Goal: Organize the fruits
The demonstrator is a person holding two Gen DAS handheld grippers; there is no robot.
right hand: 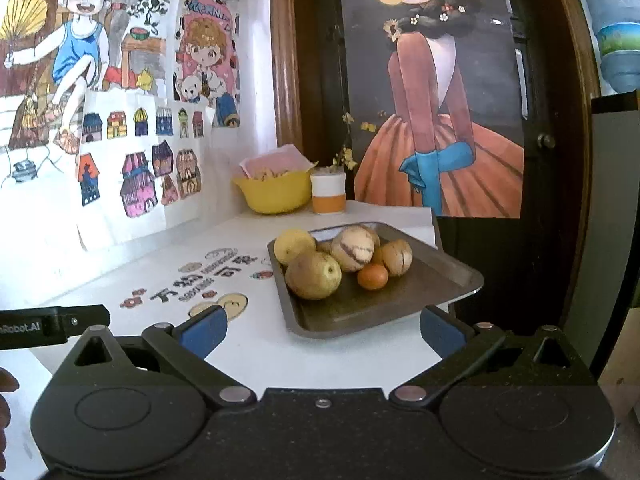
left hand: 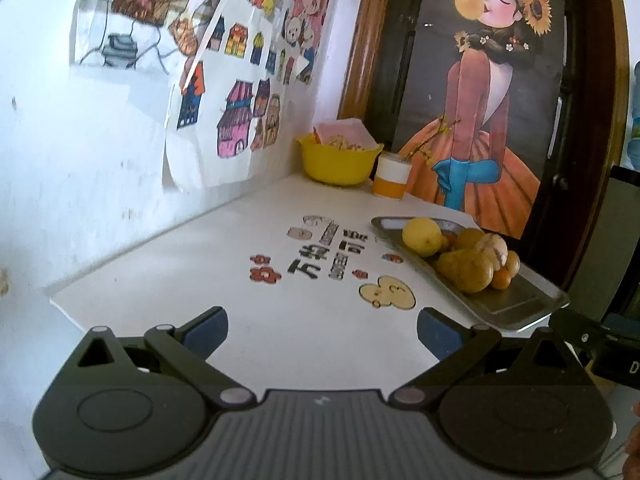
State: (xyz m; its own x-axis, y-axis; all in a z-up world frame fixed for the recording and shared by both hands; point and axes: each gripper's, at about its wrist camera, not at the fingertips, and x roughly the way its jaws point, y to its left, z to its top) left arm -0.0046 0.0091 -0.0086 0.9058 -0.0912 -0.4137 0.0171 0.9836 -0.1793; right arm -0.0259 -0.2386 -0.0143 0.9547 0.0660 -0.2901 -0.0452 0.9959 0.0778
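Both my grippers hang spread wide and empty above the white table (left hand: pixel 200 280): the left gripper (left hand: pixel 322 332) over the bare top by the stickers (left hand: pixel 320 256), the right gripper (right hand: pixel 323 330) at the near edge of the tray (right hand: pixel 360 308). The fruits sit piled on the tray. My right view shows them plainly: a lemon (right hand: pixel 294 245), a pear (right hand: pixel 313 275), two striped fruits (right hand: pixel 354 248) and a small orange (right hand: pixel 372 276). My left view sees that pile side-on, overlapping, but shows more of the table. A yellow bowl (left hand: pixel 338 162) and a cup (left hand: pixel 392 176) stand at the back corner
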